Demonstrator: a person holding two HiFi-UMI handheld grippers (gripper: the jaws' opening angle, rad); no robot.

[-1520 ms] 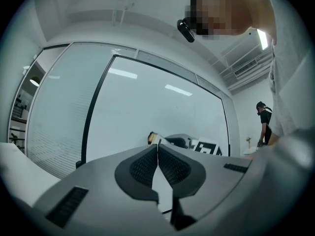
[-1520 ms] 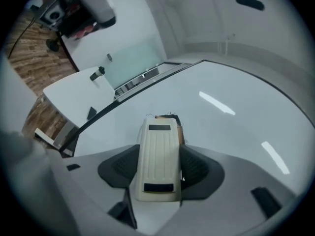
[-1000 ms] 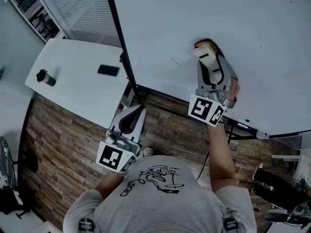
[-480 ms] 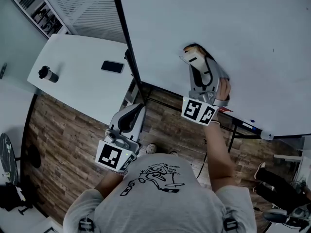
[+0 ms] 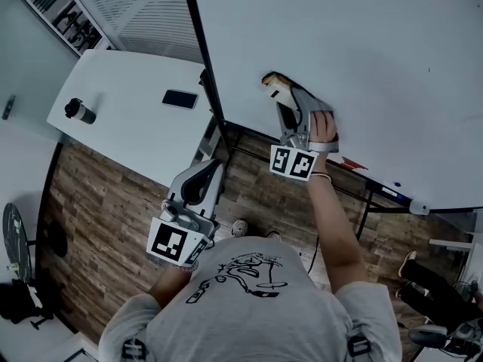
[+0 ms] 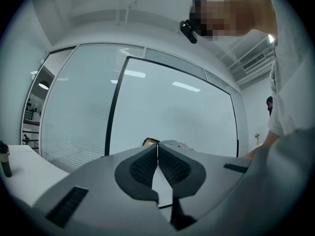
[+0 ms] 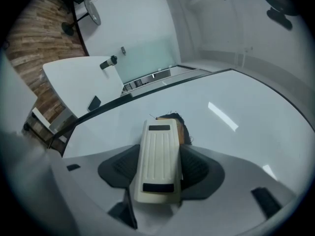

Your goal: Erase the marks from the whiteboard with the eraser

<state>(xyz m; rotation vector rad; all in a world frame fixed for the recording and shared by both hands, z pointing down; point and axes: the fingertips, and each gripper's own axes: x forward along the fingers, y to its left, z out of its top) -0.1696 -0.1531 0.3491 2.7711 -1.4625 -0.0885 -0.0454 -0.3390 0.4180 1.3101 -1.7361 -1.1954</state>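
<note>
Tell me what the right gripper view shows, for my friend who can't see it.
The right gripper is shut on a cream eraser, whose far end meets a big whiteboard. Beyond the board's dark edge stands a white table with a phone and a bottle on it.

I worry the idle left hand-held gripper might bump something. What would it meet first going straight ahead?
Probably the eraser held in the right hand-held gripper, which shows just past its shut jaws, with the whiteboard behind it. Depth is unclear.
</note>
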